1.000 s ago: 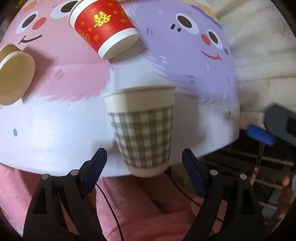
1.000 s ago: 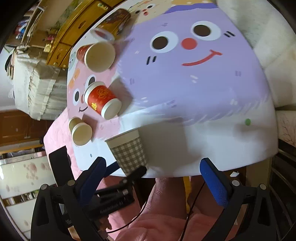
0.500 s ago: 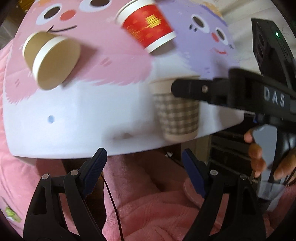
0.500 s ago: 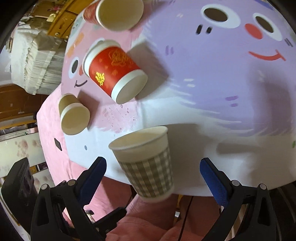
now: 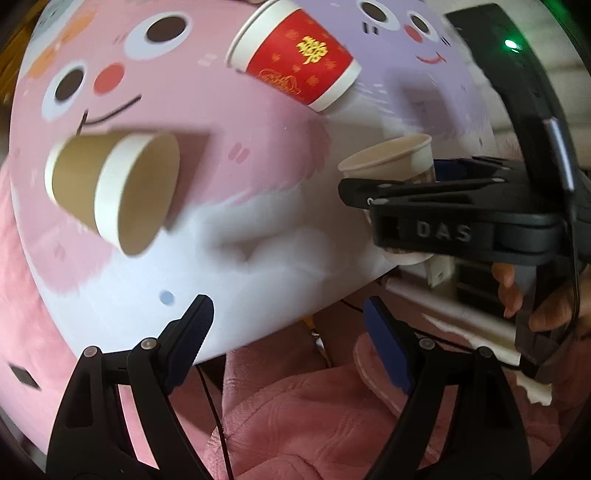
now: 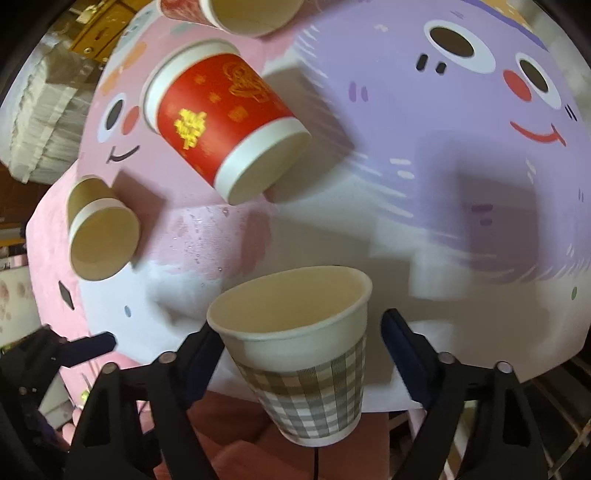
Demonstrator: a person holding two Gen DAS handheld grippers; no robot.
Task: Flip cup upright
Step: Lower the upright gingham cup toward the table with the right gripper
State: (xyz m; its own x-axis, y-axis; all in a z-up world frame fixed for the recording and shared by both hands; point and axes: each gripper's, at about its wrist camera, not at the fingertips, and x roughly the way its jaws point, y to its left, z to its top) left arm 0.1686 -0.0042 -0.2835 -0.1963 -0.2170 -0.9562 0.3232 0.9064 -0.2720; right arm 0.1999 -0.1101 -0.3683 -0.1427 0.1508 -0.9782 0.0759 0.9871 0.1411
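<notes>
Checked cup: a grey-and-white checked paper cup (image 6: 306,354) is seen at lower centre of the right wrist view, mouth up and slightly tilted, at the near edge of the table. In the left wrist view it is at centre right, mostly hidden behind the right gripper's black body.
Right gripper: the right gripper (image 6: 301,347) is seen with its blue-padded fingers set on either side of the checked cup. The left pad is close against the cup wall; a narrow gap is seen at the right pad. Whether the cup is pinched cannot be told.
Left gripper: the left gripper (image 5: 288,317) is spread wide at the bottom of its own view, with nothing between its pads, over the table's near edge and pink fabric (image 5: 295,424).
Table: a round table top printed with pink and purple cartoon faces (image 6: 424,166) fills the upper part of both views.
Red cup: a red paper cup with gold lettering and white bands (image 6: 221,125) is seen at upper centre left of the right wrist view, base toward the camera.
Brown cup: a brown paper cup with a white band (image 5: 114,188) is seen at left of the left wrist view, likewise base toward the camera.
Further cup: a partly cropped red cup (image 6: 236,14) is seen at the top edge of the right wrist view.
</notes>
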